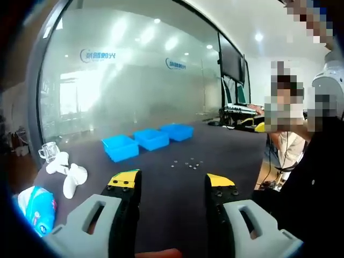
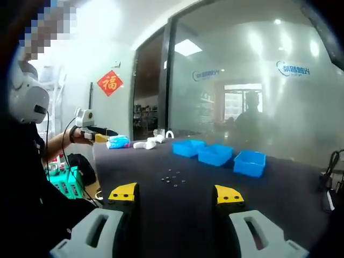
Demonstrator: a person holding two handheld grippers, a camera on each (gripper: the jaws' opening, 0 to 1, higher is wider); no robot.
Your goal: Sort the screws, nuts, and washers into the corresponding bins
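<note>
- Frosted glass walls with blue logos close off the far side of a dark tabletop point(image 1: 177, 215), and both grippers hang above its near part.
- From my left gripper point(image 1: 172, 185), the jaws stand wide apart with nothing between them; straight ahead of the fingertips, well apart from them, lies the loose hardware point(image 1: 185, 164), a small scatter of screws, nuts and washers too tiny to tell apart.
- Beyond that scatter sits a row of three blue bins point(image 1: 148, 141), touching or nearly so.
- My right gripper point(image 2: 176, 196) is likewise spread wide and empty, with the same hardware ahead of its fingertips, slightly toward the left finger, and the bins further out toward the right finger.
- I judge sorting has not begun: I see nothing in the bins, though their floors are mostly hidden.
- To do this well, I would bring one gripper low over a single piece at the cluster's edge, narrow the jaws before closing, and avoid scattering neighbours.
- Outside the left finger lie white objects point(image 1: 67, 174) and a blue-and-white packet point(image 1: 37, 207); a person sits beyond the table's edge, past the right finger.
</note>
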